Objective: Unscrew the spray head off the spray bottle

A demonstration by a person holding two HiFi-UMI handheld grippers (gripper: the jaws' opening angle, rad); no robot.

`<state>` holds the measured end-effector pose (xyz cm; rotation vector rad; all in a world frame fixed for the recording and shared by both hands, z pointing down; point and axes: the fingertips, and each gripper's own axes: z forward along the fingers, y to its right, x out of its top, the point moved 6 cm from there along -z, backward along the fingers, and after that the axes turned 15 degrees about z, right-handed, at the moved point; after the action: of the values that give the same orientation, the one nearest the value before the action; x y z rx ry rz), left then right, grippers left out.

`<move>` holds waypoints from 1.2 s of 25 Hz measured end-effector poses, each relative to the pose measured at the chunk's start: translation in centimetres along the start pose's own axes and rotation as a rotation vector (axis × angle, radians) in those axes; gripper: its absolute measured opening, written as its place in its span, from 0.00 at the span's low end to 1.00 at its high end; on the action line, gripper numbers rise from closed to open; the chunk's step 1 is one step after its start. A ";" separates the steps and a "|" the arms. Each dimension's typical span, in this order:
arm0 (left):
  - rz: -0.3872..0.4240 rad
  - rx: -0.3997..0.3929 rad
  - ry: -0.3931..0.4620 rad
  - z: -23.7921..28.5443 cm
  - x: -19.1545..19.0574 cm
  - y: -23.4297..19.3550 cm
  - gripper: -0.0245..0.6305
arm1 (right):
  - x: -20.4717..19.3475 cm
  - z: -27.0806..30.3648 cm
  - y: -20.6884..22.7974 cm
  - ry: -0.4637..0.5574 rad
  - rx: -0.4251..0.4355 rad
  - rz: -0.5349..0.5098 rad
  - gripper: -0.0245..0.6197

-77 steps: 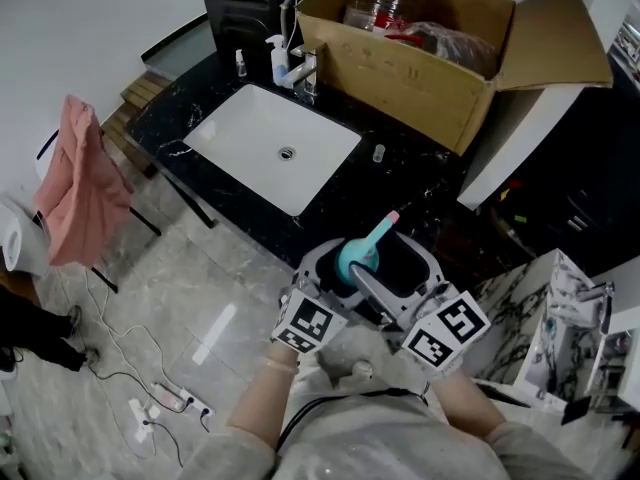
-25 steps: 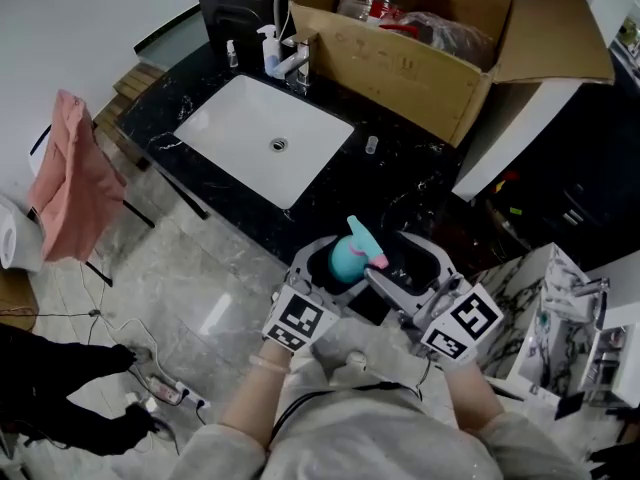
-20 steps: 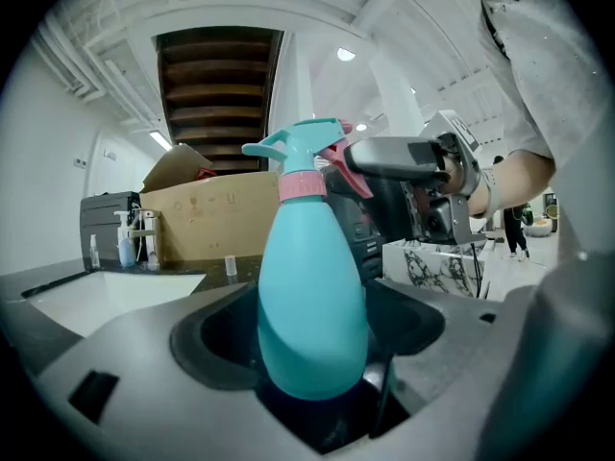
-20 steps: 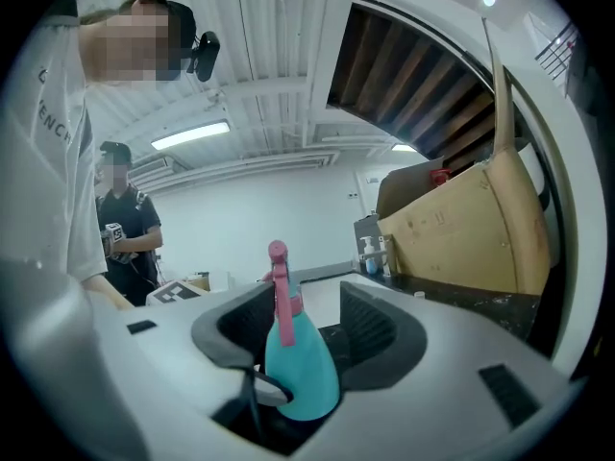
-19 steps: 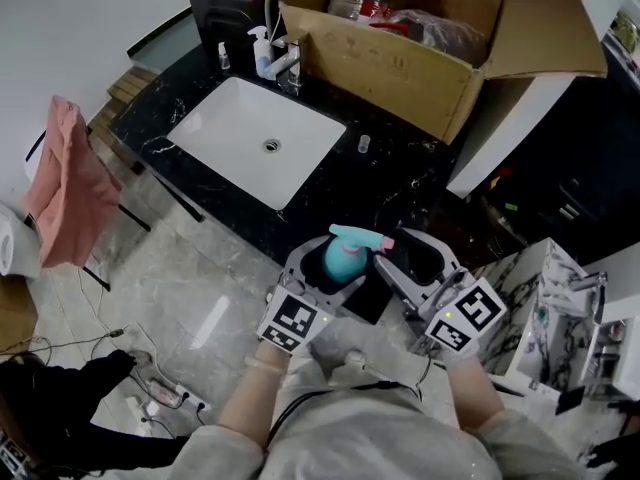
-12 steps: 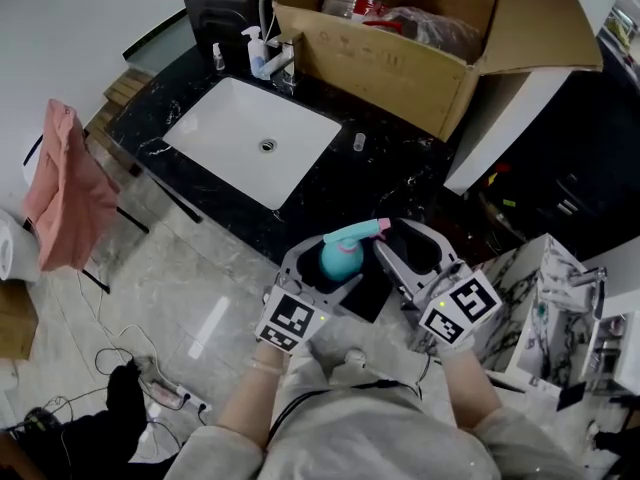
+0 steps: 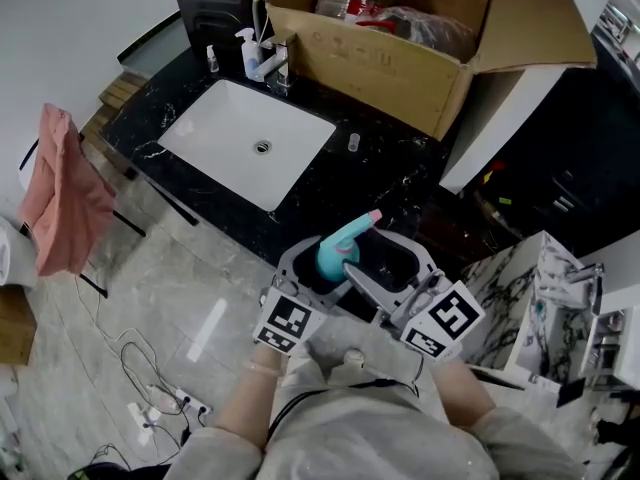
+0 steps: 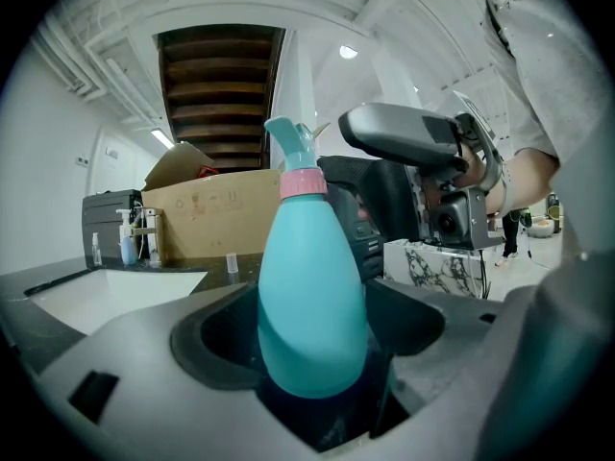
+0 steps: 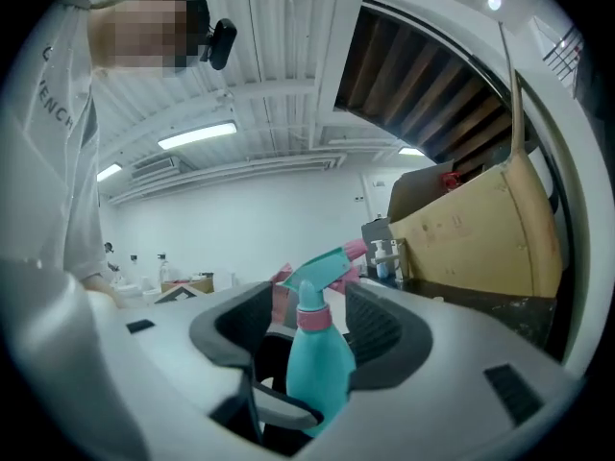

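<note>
A teal spray bottle (image 7: 333,259) with a pink collar (image 8: 303,182) stands upright between my two grippers over the floor. My left gripper (image 7: 318,270) is shut on its rounded body (image 8: 309,296). The teal spray head (image 7: 352,233) has a pink nozzle tip (image 7: 373,215) that points up-right toward the counter. My right gripper (image 7: 386,265) comes in from the right. In the right gripper view its jaws stand on either side of the spray head (image 9: 323,272) and collar (image 9: 312,318), with a gap on each side. They have just been opening.
Ahead is a black marble counter (image 7: 330,183) with a white sink (image 7: 245,140), a pump bottle (image 7: 248,56) and an open cardboard box (image 7: 400,38). A pink cloth (image 7: 60,198) hangs at the left. Cables (image 7: 150,398) lie on the floor; a marbled box (image 7: 520,288) stands at the right.
The spray head's nozzle has swung from pointing right to pointing up-right. My right gripper has shifted down-left, closer to the bottle. The left gripper has kept its grip in place.
</note>
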<state>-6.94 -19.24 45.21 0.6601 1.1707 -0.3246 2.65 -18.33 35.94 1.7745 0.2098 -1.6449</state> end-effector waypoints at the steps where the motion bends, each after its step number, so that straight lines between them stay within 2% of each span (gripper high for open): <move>1: 0.001 0.000 0.000 0.0 0.0 0.0 0.58 | 0.0 0.5 -0.1 -0.007 0.013 0.008 0.42; 5: 0.003 0.002 -0.002 0.0 0.0 0.0 0.58 | -0.3 2.2 -0.9 -0.040 0.064 -0.004 0.50; 8: 0.006 0.002 -0.003 0.0 0.1 0.0 0.58 | -0.3 2.6 -1.1 -0.033 0.045 -0.011 0.50; 11: 0.005 0.000 -0.002 0.1 0.0 0.0 0.58 | -0.1 2.0 -0.5 -0.006 0.017 0.002 0.41; 14: 0.006 -0.002 -0.001 0.1 -0.1 0.0 0.58 | 0.2 0.7 0.3 0.015 -0.006 0.026 0.41; 22: 0.004 0.000 -0.001 -0.1 -0.1 0.1 0.58 | 0.6 -1.3 3.8 0.087 -0.131 0.123 0.31; 26: 0.000 0.003 0.000 0.0 -0.1 0.2 0.58 | 0.9 -1.0 2.6 0.089 -0.108 0.084 0.29; 30: 0.000 0.002 0.000 -0.1 -0.1 0.1 0.58 | -0.8 -0.2 1.5 0.001 -0.071 0.094 0.29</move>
<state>-6.99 -19.16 45.28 0.6618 1.1702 -0.3265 3.46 -19.08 37.26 1.7066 0.1800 -1.5516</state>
